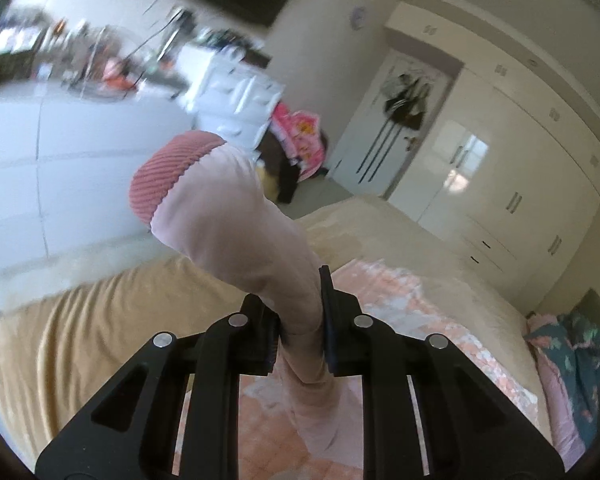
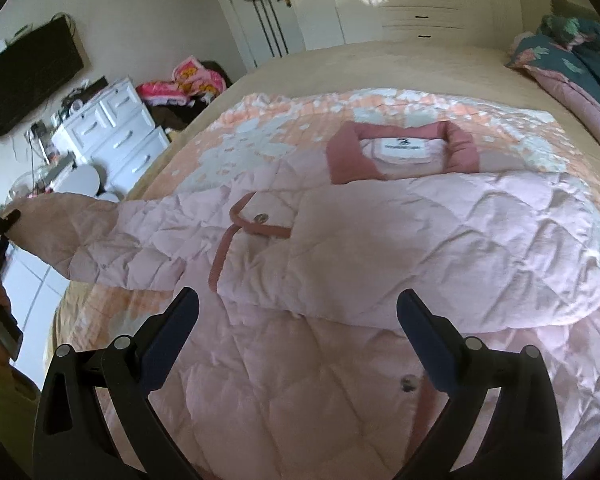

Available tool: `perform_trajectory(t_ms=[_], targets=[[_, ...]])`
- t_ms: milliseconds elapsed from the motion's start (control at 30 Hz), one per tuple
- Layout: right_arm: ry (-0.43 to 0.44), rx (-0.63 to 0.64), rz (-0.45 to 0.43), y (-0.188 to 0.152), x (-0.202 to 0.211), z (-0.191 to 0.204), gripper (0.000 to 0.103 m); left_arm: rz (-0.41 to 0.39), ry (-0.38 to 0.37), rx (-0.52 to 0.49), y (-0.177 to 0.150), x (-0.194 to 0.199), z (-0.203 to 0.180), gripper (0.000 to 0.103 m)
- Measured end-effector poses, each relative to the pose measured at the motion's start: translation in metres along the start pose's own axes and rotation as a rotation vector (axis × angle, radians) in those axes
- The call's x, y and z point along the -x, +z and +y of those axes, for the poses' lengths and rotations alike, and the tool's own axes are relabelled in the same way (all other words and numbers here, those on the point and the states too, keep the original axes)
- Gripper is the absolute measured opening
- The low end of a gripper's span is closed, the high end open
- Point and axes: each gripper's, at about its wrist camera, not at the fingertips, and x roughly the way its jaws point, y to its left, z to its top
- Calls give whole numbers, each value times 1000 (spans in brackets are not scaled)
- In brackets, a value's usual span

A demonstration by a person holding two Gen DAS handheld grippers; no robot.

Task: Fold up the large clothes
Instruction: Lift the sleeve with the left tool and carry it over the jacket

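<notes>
left claw (image 1: 300, 312) clamped on the pale pink sleeve (image 1: 236, 216) of the quilted jacket (image 2: 380, 240), the ribbed darker cuff (image 1: 172, 176) lifted beyond the fingertips. right claw (image 2: 298, 312) spread wide, holding nothing, hovering over the jacket's lower half. jacket lies flat, collar (image 2: 404, 148) away from the claw, on a peach floral blanket (image 2: 260, 120) over the bed (image 2: 380, 56). beyond: white dresser (image 2: 116, 136), wardrobe (image 1: 500, 168), door (image 1: 392, 128), wall television (image 2: 28, 76).

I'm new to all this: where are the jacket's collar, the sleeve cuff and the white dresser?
collar (image 2: 342, 156): right wrist view, on its dark pink left flap.
sleeve cuff (image 1: 172, 172): left wrist view, on the ribbed pink band.
white dresser (image 2: 120, 136): right wrist view, on a drawer front.
</notes>
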Motion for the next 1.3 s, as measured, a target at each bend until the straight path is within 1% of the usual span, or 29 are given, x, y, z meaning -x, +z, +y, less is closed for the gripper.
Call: perform_trajectory(t_ms=[167,233,300,367,567,633,867,1000,1100,1300], targets=[[-22,-34,-44,-4,26,-20,99,-22,-53,-77,11,16,-44,10],[-29,-54,-51,-6,35,-29,99,-37,-77,-126,11,25,-69,10],[-31,-72,-57,-9,44,-38,99,-36,-115,-151,9,31,-87,10],[-37,-90,-67,-11,53,-48,99,-38,-135,-180,7,36,-104,10],[-32,-153,-100,-22,81,-75,99,-34,-198,-263,-8,48,-160,10],[-26,-174,-106,-26,88,-84,99,-32,-216,-282,-14,53,-173,9],[-17,-230,-135,-35,110,-111,99,-22,-284,-345,-34,62,-213,9],[16,-252,-159,-40,125,-123,99,-3,-318,-366,-48,65,-234,9],[25,-261,-172,-42,134,-131,99,15,-352,-373,-61,68,-250,9],[27,-303,-192,-48,146,-153,99,53,-397,-429,-88,69,-284,9]])
